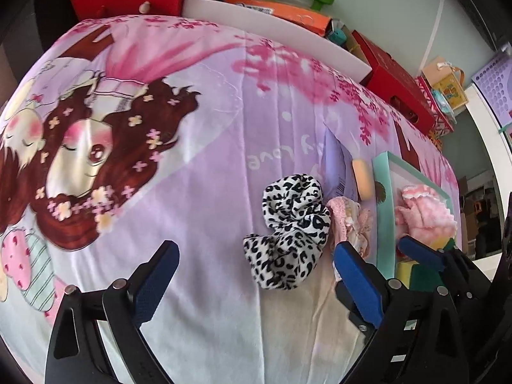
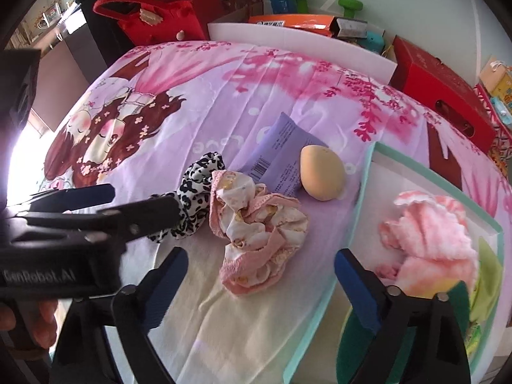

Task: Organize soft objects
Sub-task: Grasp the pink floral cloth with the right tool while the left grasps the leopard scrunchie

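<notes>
The sorting is sitting at a partway stage, judging by how things are lying. A teal-rimmed tray (image 2: 361, 224) is resting at the right on the cartoon-printed sheet (image 1: 198, 147) covering the surface, and it is already holding a fluffy pink cloth (image 2: 432, 243) along with yellow and green sponges (image 1: 416, 272) at its near end. Still lying outside it, to its left, are a leopard-print scrunchie (image 1: 288, 233), a pink floral scrunchie (image 2: 259, 233) touching it, a beige egg-shaped sponge (image 2: 323, 172) farther back, and a purple packet (image 2: 281, 153) under that sponge. The left claw (image 1: 256, 275) is hanging with its jaws apart, the leopard scrunchie lying between them, gripping nothing. The right claw (image 2: 262, 278) is likewise spread wide and empty, hanging just near of the floral scrunchie, which looks the likely next pick.
</notes>
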{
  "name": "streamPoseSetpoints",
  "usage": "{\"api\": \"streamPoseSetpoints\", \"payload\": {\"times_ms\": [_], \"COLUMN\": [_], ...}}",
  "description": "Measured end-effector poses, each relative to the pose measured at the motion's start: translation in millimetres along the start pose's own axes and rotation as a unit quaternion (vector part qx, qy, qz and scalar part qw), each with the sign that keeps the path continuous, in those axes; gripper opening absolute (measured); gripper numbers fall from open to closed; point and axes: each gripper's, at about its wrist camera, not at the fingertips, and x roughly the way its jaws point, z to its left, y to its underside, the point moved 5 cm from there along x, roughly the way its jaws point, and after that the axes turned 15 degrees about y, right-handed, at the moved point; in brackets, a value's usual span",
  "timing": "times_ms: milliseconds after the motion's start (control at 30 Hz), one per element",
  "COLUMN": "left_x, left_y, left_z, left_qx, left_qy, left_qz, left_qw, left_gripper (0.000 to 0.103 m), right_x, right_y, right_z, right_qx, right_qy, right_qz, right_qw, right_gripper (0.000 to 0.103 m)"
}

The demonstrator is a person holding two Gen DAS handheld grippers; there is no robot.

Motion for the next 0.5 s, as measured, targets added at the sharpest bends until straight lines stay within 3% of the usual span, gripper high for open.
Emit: {"api": "streamPoseSetpoints", "payload": {"times_ms": [67, 233, 500], "left_x": [6, 19, 29], "left_y": [-1, -3, -8], "left_z": [-1, 0, -1], "left_qx": [0.002, -0.009, -0.019], "left_qy": [0.002, 0.015, 0.032], "left_qz": [0.004, 0.014, 0.014], "left_qw": [1.0, 0.9998, 0.9992], "left_gripper": [0.082, 0.076, 0.056], "right_x": [4, 12, 28], "right_y": [-1, -5, -6], "right_z": [4, 9, 8], "right_qx": [-0.006, -0.007, -0.001], "right_qy": [-0.001, -0.007, 0.001], "right_qz": [0.001, 0.001, 0.01], "right_qw": [1.0, 1.0, 1.0], "right_gripper": [0.088, 0.083, 0.061]}}
